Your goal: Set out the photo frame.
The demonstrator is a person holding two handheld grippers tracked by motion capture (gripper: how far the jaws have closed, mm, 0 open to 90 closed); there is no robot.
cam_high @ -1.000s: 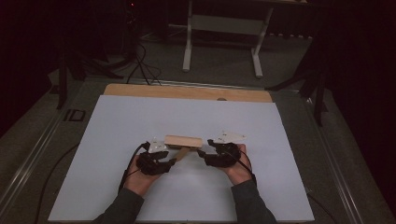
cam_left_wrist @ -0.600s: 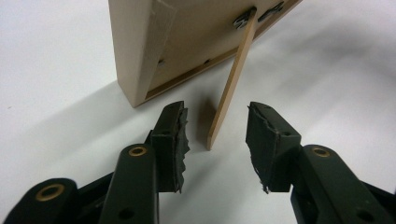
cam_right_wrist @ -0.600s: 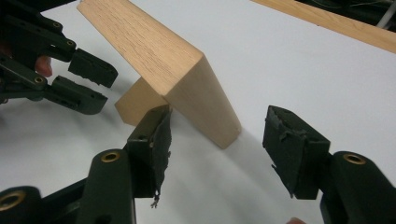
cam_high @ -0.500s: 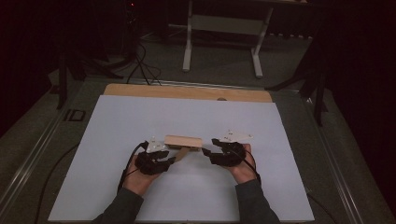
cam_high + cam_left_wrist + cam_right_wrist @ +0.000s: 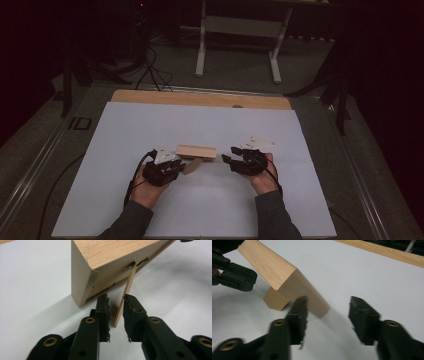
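Observation:
A light wooden picture frame (image 5: 196, 151) stands tilted on the white sheet, leaning on a thin prop leg (image 5: 127, 290) hinged to its back. My left gripper (image 5: 182, 162) reaches in from the frame's left end. In the left gripper view (image 5: 116, 298) its jaws have just been closing with the leg between them. One pad is against the leg and a gap remains at the other. My right gripper (image 5: 228, 154) sits just off the frame's right end. Its jaws (image 5: 328, 301) have also just been narrowing and stand open, with the frame's end corner (image 5: 312, 302) close ahead.
The white sheet (image 5: 150, 125) covers the table, with a wooden strip (image 5: 200, 99) along the far edge. Beyond it a white-legged stand (image 5: 237, 30) and cables (image 5: 150, 70) sit on the dark floor. Free sheet lies all around the frame.
The right gripper has drawn slightly right, off the frame's end. Both pairs of jaws have narrowed. The left hand and the frame stay where they were.

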